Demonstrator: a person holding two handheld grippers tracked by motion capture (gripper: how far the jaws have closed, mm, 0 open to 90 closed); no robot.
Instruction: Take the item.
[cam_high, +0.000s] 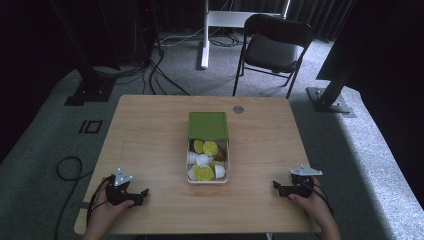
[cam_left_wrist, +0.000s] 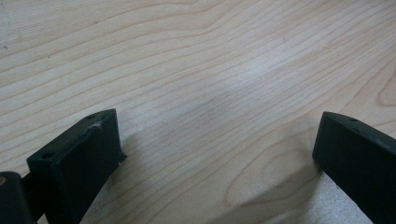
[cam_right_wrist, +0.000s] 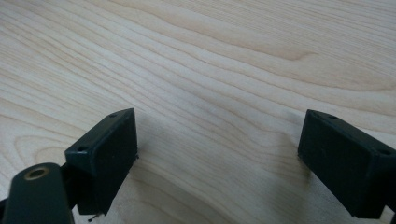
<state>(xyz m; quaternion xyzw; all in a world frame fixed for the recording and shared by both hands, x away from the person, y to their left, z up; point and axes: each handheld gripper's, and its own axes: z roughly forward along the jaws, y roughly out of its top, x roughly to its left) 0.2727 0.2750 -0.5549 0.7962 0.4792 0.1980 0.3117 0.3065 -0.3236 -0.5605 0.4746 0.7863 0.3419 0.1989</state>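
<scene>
A white box (cam_high: 189, 169) with its green lid (cam_high: 207, 124) folded back stands in the middle of the wooden table (cam_high: 150, 130). Several yellow, white and brown capsules (cam_high: 203, 172) lie inside it. My left gripper (cam_high: 141, 196) rests on the table near the front left edge, a hand around it, jaws pointing right. In the left gripper view my left gripper (cam_left_wrist: 215, 154) stands open over bare wood. My right gripper (cam_high: 278, 188) rests near the front right edge, jaws pointing left. The right gripper view has my right gripper (cam_right_wrist: 219, 154) open too, nothing between its jaws.
A small round metal disc (cam_high: 238, 109) sits in the table's far edge. Behind the table are a black folding chair (cam_high: 272, 47), a white stand (cam_high: 205, 30) and loose cables (cam_high: 160, 70) on the grey carpet. Dark frame posts (cam_high: 330, 85) stand at both sides.
</scene>
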